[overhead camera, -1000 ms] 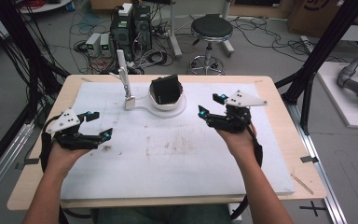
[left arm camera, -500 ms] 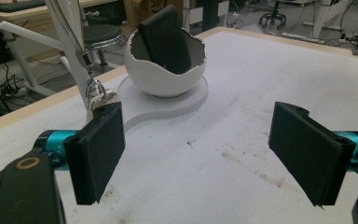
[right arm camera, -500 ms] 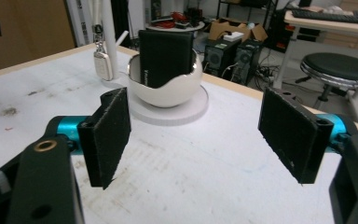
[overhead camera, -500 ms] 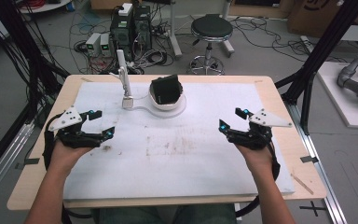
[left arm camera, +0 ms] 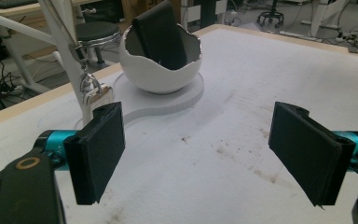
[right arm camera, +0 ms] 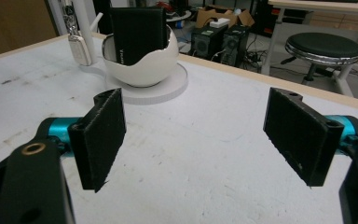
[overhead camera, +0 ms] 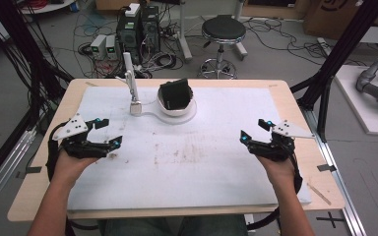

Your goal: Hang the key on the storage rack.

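Here a black wallet is being kept upright inside a white bowl with a jagged rim, at the far middle of the table. The bowl is being carried by a flat white stand, from whose post a key fob is hanging. The left gripper is being held wide open over the white mat, nothing between its jaws. The right gripper, whose jaws have just been opening, is likewise being held released and empty, well apart from the bowl.

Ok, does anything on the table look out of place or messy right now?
Two things. A black wallet stands tilted inside the white bowl with the jagged, eggshell-like rim, an unusual thing for a bowl to hold. Brownish stains mark the middle of the white mat. Nothing looks spilled or toppled.
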Action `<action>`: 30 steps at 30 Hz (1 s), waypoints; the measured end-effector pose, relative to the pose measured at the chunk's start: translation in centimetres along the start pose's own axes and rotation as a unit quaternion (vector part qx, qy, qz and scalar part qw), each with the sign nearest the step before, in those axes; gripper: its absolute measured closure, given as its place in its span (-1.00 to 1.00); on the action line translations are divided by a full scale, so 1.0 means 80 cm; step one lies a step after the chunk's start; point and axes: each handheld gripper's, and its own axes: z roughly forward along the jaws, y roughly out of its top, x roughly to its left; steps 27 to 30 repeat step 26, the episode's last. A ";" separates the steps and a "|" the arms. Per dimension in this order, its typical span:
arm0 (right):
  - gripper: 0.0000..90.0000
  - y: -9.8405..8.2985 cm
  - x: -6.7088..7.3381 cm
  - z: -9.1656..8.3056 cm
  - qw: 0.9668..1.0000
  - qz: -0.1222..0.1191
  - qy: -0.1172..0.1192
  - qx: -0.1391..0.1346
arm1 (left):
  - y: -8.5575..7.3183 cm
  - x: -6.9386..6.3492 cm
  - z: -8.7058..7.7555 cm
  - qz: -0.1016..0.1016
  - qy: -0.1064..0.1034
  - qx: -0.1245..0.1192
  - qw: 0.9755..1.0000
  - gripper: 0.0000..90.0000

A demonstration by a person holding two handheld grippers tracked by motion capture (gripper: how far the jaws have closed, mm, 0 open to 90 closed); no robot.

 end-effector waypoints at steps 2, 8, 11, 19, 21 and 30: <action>-0.53 0.001 0.002 0.002 1.000 -0.003 -0.001 0.000 | -0.001 0.000 0.000 0.000 -0.001 0.001 1.000 -0.59; -0.53 0.000 0.004 0.008 1.000 -0.006 0.003 0.008 | -0.002 0.003 0.000 -0.003 0.001 0.000 1.000 -0.59; -0.53 -0.001 0.004 0.010 1.000 -0.004 0.005 0.011 | -0.002 0.004 -0.001 -0.004 0.003 0.002 1.000 -0.59; -0.53 -0.001 0.003 0.011 1.000 -0.003 0.006 0.010 | -0.002 0.003 -0.001 -0.005 0.001 0.002 1.000 -0.59; -0.53 0.000 0.003 0.011 1.000 -0.004 0.006 0.009 | -0.002 0.003 -0.001 -0.005 0.002 0.001 1.000 -0.59; -0.53 0.002 0.003 0.011 1.000 -0.004 0.007 0.007 | -0.002 0.004 -0.001 -0.006 0.002 0.001 1.000 -0.59</action>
